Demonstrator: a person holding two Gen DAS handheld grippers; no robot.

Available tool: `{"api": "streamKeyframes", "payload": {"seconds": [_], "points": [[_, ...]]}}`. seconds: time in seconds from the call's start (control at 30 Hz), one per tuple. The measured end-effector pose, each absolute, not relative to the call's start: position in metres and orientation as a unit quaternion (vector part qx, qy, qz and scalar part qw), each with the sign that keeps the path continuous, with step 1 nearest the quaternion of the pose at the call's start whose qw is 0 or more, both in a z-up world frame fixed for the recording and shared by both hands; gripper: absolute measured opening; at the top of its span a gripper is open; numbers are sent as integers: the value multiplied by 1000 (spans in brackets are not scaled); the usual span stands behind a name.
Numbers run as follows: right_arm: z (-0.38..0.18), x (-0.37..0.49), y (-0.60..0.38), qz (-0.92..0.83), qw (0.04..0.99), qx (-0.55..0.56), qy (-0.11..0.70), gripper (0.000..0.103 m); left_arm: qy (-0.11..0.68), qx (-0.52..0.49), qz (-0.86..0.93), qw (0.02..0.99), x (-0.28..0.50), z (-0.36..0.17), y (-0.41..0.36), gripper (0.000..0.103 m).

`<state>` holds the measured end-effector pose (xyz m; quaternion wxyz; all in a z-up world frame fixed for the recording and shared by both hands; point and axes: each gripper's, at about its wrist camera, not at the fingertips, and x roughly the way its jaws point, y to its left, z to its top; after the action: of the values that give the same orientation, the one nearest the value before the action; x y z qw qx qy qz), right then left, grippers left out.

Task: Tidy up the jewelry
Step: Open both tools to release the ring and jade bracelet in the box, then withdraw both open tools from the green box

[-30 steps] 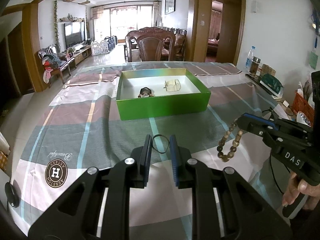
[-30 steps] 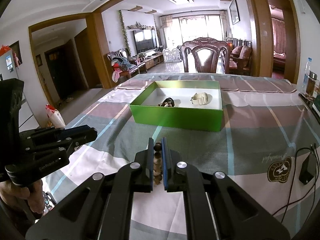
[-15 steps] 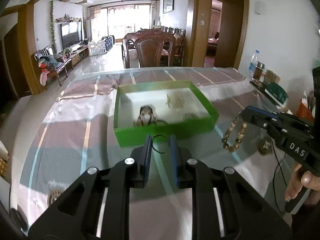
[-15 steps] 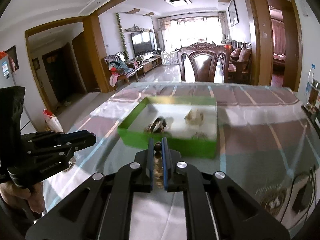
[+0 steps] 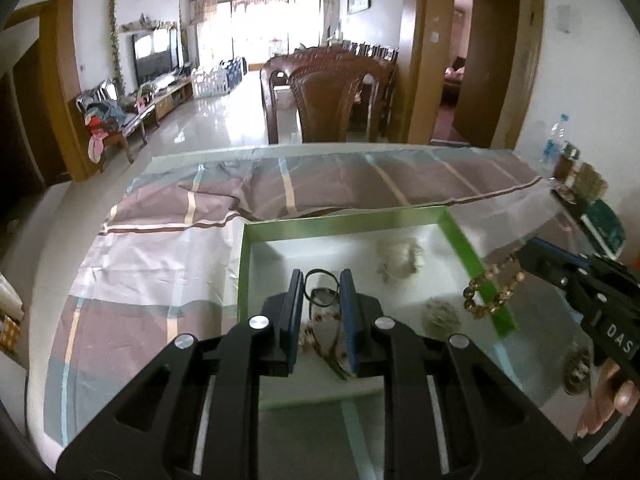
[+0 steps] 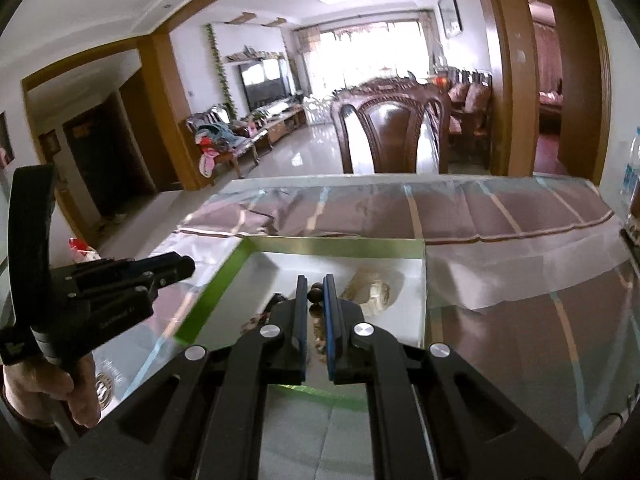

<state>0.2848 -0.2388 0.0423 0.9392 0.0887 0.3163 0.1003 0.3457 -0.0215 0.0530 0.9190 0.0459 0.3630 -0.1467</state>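
A green box (image 5: 245,252) with a white floor lies on the checked tablecloth. My left gripper (image 5: 321,280) hangs over its near left part, shut on a thin dark ring (image 5: 320,295). Under it lies a dark piece of jewelry (image 5: 325,330), with a cream bracelet (image 5: 401,257) further back and a small greyish clump (image 5: 441,316) to the right. My right gripper (image 6: 316,295) is over the box (image 6: 340,243) too, shut on a wooden bead bracelet (image 6: 316,294). From the left wrist those beads (image 5: 493,287) dangle at the box's right wall. The cream bracelet (image 6: 372,292) lies just right of my right fingers.
A carved wooden chair (image 5: 334,104) stands at the table's far edge. Bottles and jars (image 5: 576,168) line the right edge of the table. The left gripper (image 6: 188,267) and the hand holding it (image 6: 80,392) show at the left of the right wrist view.
Both grippers have moved forward across the table from in front of the green box to above its inside. Each still holds its piece.
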Motion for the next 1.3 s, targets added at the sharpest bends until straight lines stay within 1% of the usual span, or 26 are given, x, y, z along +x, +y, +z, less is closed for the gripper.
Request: {"api": "streamKeyframes", "payload": {"seconds": [0.1,0.3,0.33,0.37,0.4,0.43,0.47,0.5,0.6,0.67,0.73,0.9,0.93,1.03,1.2,1.3], "points": [[23,306,-245,95,932,98,335,8,382,46,-138,913,378,29,-24,18],[-1,330,-251,65,931,93,348,8,407,54,-124,903,406,-7,-27,19],[-2,331,-250,61,931,87,349,17,408,55,-121,903,406,-8,-27,20],[-3,331,-250,57,931,84,349,30,406,54,-119,904,406,-9,-26,27],[-2,327,-251,44,935,82,343,61,398,55,-117,908,403,-8,-24,53],[1,321,-253,30,940,82,330,80,388,56,-114,913,398,-4,-23,68],[4,315,-255,17,945,82,315,84,374,60,-110,919,391,0,-22,89],[9,305,-257,11,950,84,301,88,351,67,-101,929,378,9,-19,93],[20,276,-261,12,952,98,288,93,340,71,-102,932,351,21,-15,96],[27,257,-260,16,954,104,282,94,324,72,-101,938,320,32,-11,99],[31,227,-255,25,956,100,275,97,303,77,-100,944,285,42,-8,99],[31,164,-235,35,957,73,277,98,285,88,-102,949,213,52,-3,99],[31,150,-233,31,958,72,276,99,283,86,-102,950,196,52,-1,99],[28,118,-227,28,959,75,270,100,284,69,-110,950,153,50,7,99],[20,76,-222,12,965,83,247,100,278,45,-109,953,115,46,20,99],[12,68,-214,7,969,62,241,100,268,34,-108,957,101,42,24,99]]}}
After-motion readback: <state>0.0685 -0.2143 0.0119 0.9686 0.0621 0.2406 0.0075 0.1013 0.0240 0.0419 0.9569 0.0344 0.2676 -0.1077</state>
